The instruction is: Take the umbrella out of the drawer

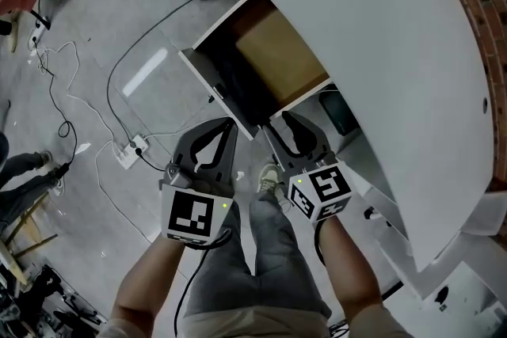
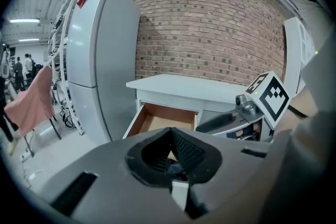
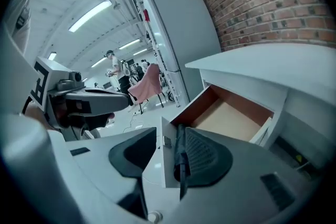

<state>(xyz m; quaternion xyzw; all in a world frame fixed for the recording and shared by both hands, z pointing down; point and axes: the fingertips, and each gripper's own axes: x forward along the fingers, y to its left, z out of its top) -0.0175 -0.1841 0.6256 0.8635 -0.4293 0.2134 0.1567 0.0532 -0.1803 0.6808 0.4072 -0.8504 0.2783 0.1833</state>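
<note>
Head view: both tools are held before the open drawer of the white worktop. A dark folded shape, apparently the umbrella, lies in the drawer against its front panel. The left tool has its tips together; the right tool stands apart.

Left gripper view: its jaws meet at the tips, holding nothing.

Right gripper view: the jaws are spread, with the drawer's front edge and the umbrella seen between them, unpressed.
</note>
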